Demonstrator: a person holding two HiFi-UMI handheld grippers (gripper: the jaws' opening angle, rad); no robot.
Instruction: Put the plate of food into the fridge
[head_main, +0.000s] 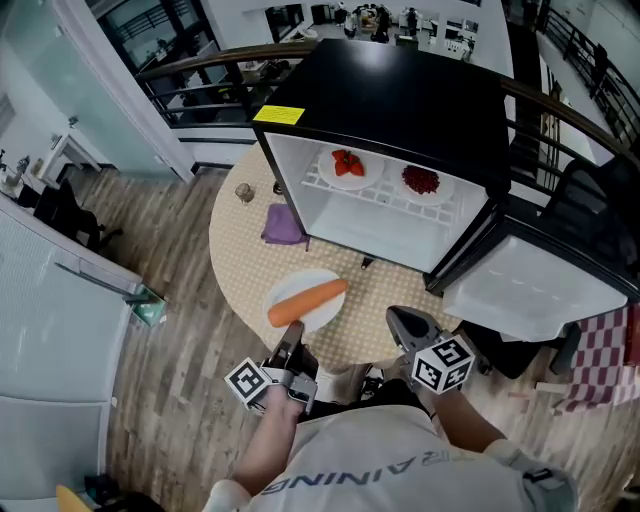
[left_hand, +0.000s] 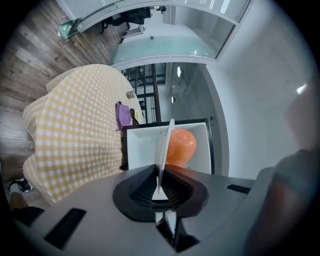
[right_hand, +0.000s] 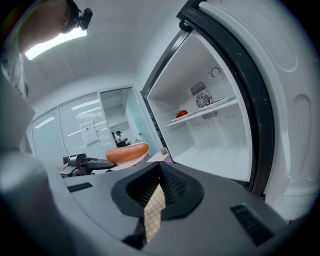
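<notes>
A white plate (head_main: 290, 283) carrying a carrot (head_main: 306, 302) hangs over the near part of the round table, in front of the open black fridge (head_main: 400, 100). My left gripper (head_main: 290, 338) is shut on the plate's near rim. In the left gripper view the plate (left_hand: 165, 145) stands edge-on between the jaws, the carrot (left_hand: 181, 145) on its right, the white fridge interior behind. My right gripper (head_main: 400, 320) hovers right of the plate, shut and holding nothing. The right gripper view shows its tips (right_hand: 160, 167) meeting, the carrot (right_hand: 127, 152) at left, and the fridge shelf (right_hand: 205, 111).
The fridge shelf (head_main: 385, 195) holds a plate of strawberries (head_main: 350, 165) and a plate of red berries (head_main: 422, 182); below it the compartment is bare. The door (head_main: 530, 285) swings out to the right. A purple cloth (head_main: 283, 225) and a small jar (head_main: 245, 192) lie on the checkered table (head_main: 240, 270).
</notes>
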